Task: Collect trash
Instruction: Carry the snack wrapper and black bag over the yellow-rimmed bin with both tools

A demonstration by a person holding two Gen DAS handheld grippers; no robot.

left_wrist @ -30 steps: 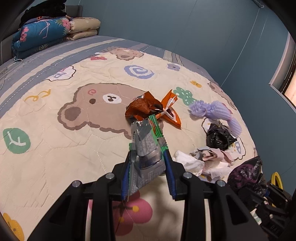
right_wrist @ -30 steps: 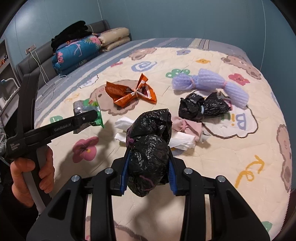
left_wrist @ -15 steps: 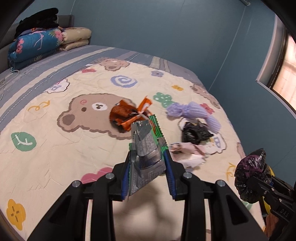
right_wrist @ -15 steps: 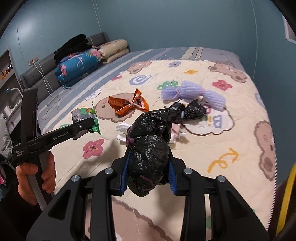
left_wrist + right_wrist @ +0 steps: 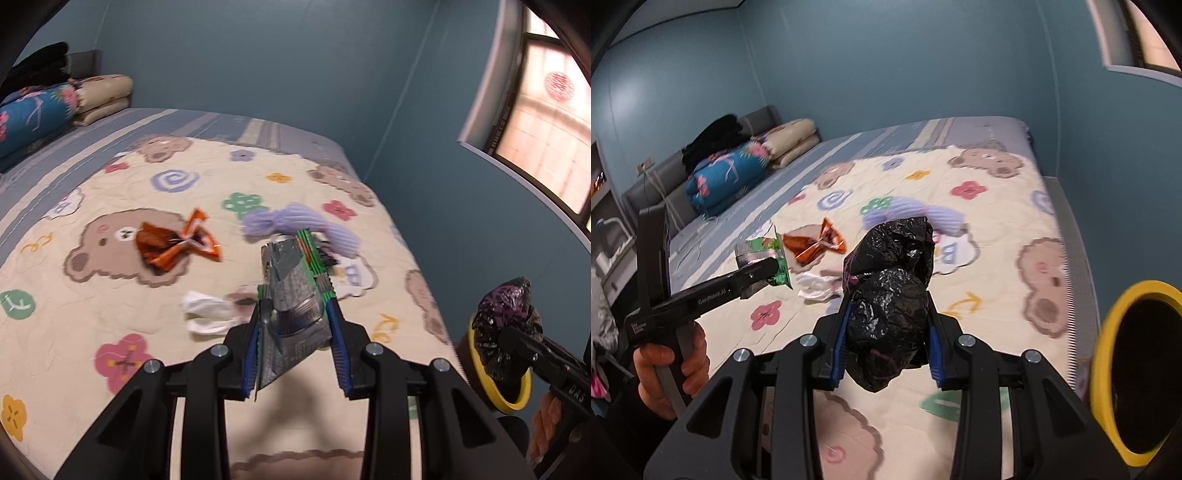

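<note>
My left gripper (image 5: 295,328) is shut on a silver and green snack wrapper (image 5: 295,295), held above the bed. My right gripper (image 5: 886,332) is shut on a crumpled black plastic bag (image 5: 890,291), also lifted; in the left wrist view the bag (image 5: 506,325) hangs right over a yellow-rimmed bin (image 5: 513,400). The bin (image 5: 1108,369) stands at the bed's right side. On the quilt (image 5: 92,314) lie an orange wrapper (image 5: 173,243), white and pink tissue (image 5: 210,317) and a purple foam net (image 5: 295,225).
Folded blankets and pillows (image 5: 738,166) are piled at the head of the bed. The blue wall and a window (image 5: 546,110) are to the right. The left gripper and the hand holding it show in the right wrist view (image 5: 753,273).
Both grippers have lifted and swung right, away from the trash pile, with their loads. The yellow-rimmed bin has come into view and the black bag is now over it.
</note>
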